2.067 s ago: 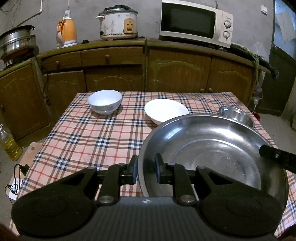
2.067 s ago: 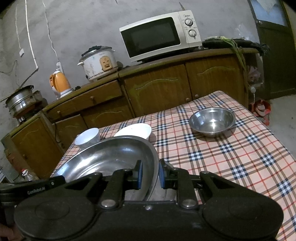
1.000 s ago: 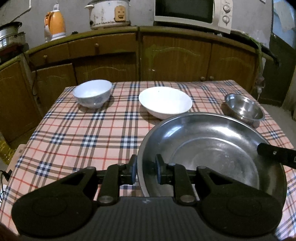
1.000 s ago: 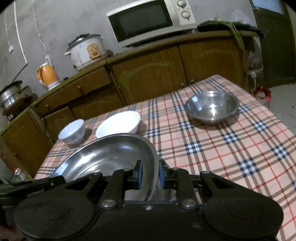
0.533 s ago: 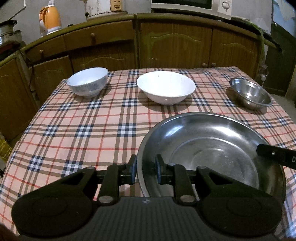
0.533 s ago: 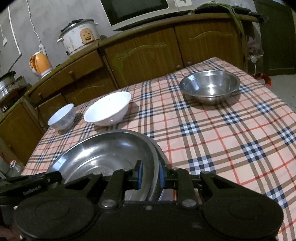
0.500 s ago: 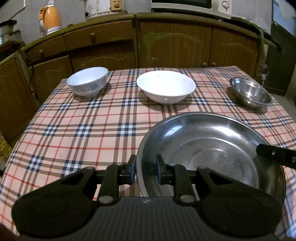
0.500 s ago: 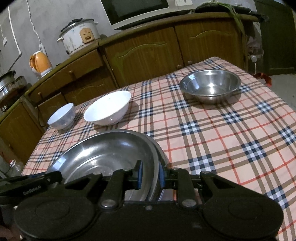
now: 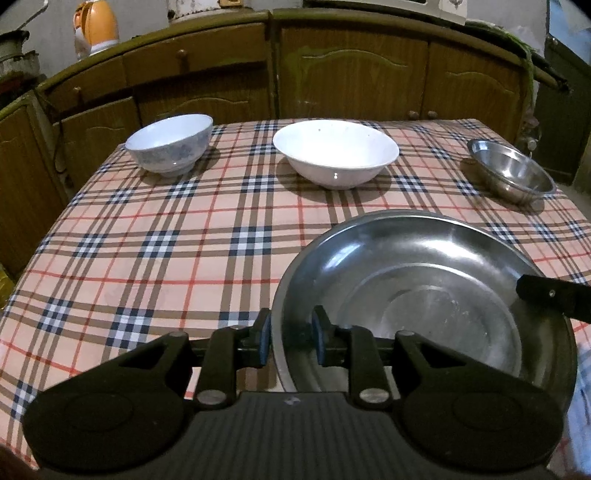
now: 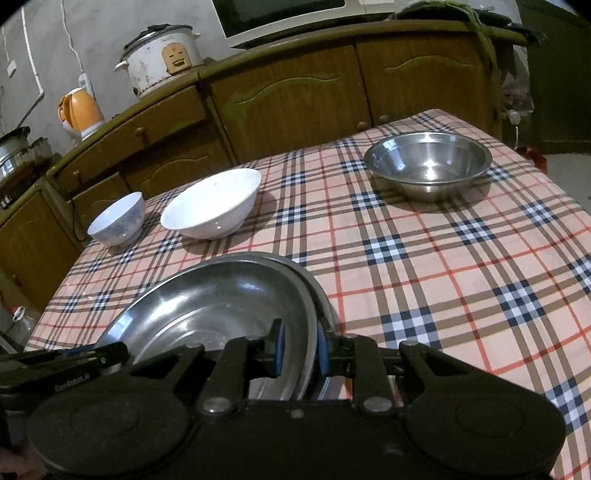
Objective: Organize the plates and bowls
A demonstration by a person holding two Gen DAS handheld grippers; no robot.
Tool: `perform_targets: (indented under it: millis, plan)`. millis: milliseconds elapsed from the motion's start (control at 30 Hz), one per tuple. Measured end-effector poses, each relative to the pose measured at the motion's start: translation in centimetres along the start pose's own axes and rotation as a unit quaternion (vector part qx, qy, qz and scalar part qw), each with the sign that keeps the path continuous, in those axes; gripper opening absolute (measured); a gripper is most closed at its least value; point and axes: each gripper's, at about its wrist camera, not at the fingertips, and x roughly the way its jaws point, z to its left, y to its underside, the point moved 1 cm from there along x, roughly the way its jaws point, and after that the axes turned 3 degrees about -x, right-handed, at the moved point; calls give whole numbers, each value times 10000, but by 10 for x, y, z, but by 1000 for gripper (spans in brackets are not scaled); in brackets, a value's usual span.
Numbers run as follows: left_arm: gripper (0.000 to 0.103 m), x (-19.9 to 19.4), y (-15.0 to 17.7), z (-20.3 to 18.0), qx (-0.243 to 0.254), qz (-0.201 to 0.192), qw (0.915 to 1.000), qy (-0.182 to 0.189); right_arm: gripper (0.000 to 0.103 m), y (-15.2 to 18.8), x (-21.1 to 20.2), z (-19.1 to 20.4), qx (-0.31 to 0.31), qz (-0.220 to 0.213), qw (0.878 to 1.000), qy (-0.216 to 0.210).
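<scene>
A large steel basin (image 9: 424,291) is held over the near part of the plaid table (image 9: 166,240). My left gripper (image 9: 290,334) is shut on its near left rim. My right gripper (image 10: 301,350) is shut on the opposite rim of the basin (image 10: 207,306); it shows at the right in the left wrist view (image 9: 554,299). A small blue-white bowl (image 9: 170,147), a wide white bowl (image 9: 336,153) and a small steel bowl (image 9: 511,175) stand along the far side of the table. They show too in the right wrist view: small bowl (image 10: 118,219), white bowl (image 10: 212,208), steel bowl (image 10: 428,166).
Wooden cabinets (image 9: 351,74) run behind the table. An orange kettle (image 10: 79,110), a rice cooker (image 10: 162,57) and a microwave (image 10: 288,14) stand on their top. The table's right edge (image 10: 569,192) drops to the floor.
Both grippers have carried the steel basin forward and lower over the table; the far bowls appear closer. Both stay shut on its rim.
</scene>
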Motion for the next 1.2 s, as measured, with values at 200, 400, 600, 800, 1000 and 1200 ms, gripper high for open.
perform_targets:
  millis: [200, 400, 600, 800, 1000, 1200]
  plan:
    - [24, 8, -1, -1, -63, 36, 10000, 42, 25, -4, 5, -1, -31, -34, 10000, 50]
    - [25, 15, -1, -2, -110, 80, 9999, 77, 29, -7, 8, -1, -78, -75, 9999, 51]
    - [28, 15, -2, -1, -114, 57, 9998, 138, 38, -8, 7, -1, -121, -86, 9999, 56]
    - [41, 11, -1, 4, -183, 22, 9998, 102, 64, -8, -1, -9, -53, -180, 9996, 214]
    - [43, 17, 3, 3, -222, 220, 9994, 167, 66, 0, 4, -21, 174, 72, 9998, 79]
    - [38, 22, 2, 0, -237, 272, 9986, 389, 65, 8, 17, -23, 353, 368, 9986, -152]
